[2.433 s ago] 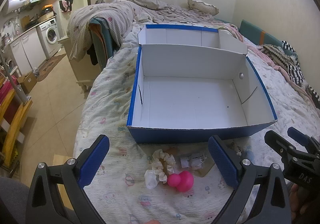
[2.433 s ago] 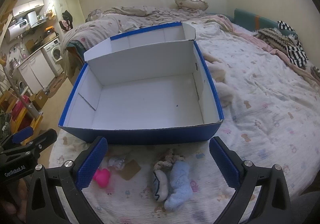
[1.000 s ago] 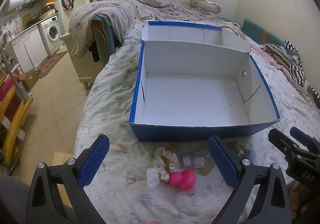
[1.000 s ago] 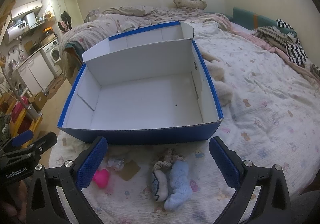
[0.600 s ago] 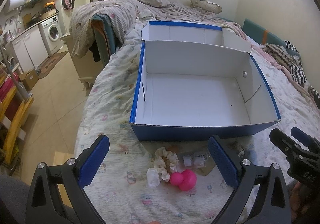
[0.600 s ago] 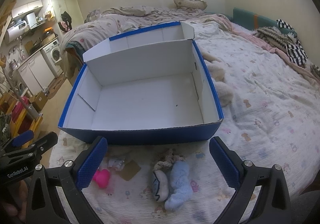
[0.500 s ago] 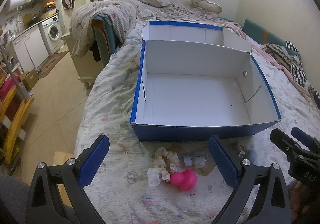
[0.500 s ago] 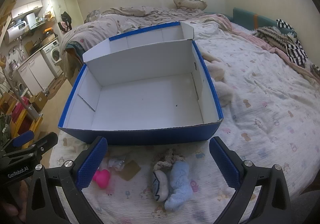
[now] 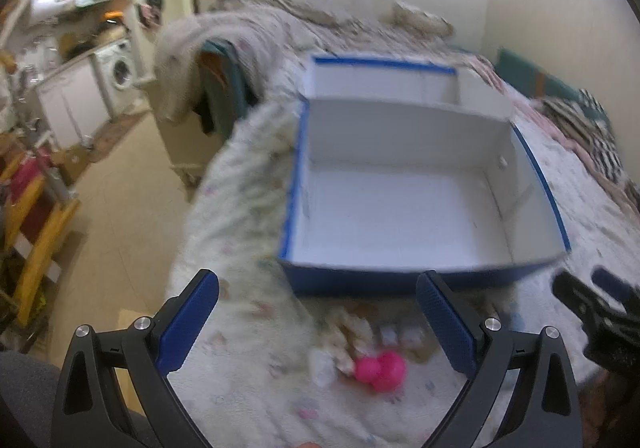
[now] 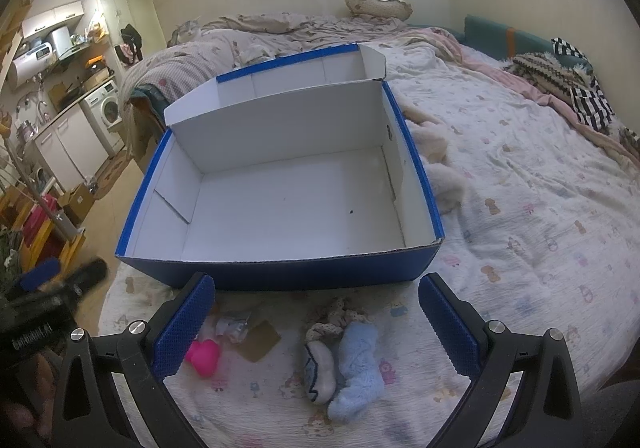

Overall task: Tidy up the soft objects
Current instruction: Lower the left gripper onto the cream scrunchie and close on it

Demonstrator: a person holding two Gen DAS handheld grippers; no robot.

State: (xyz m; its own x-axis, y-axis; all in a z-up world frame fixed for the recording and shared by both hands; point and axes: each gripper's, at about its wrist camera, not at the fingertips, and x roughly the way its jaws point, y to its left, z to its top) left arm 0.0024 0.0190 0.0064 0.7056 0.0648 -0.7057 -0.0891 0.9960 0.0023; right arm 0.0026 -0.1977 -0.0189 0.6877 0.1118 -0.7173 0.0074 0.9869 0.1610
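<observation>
An empty blue-and-white cardboard box (image 10: 280,203) stands open on the bed; it also shows in the left wrist view (image 9: 404,207). In front of it lie a light blue fuzzy sock (image 10: 356,360), a white sock (image 10: 320,366), a cream scrunchie (image 10: 336,312), a pink soft toy (image 10: 204,356) and a small clear packet (image 10: 232,324). The left wrist view, blurred, shows the pink toy (image 9: 380,366) and a white scrunchie (image 9: 344,332). My left gripper (image 9: 316,312) is open and empty above the bed's left edge. My right gripper (image 10: 316,312) is open and empty above the socks.
The bed (image 10: 540,207) has a patterned sheet, with a rumpled duvet and pillow (image 10: 376,5) at the far end. A fluffy cream item (image 10: 444,171) lies right of the box. Floor, a washing machine (image 9: 120,71) and kitchen clutter are on the left.
My left gripper has swung left, blurring its view; the box and items sit further right in it. The right gripper has stayed still. Both stay open.
</observation>
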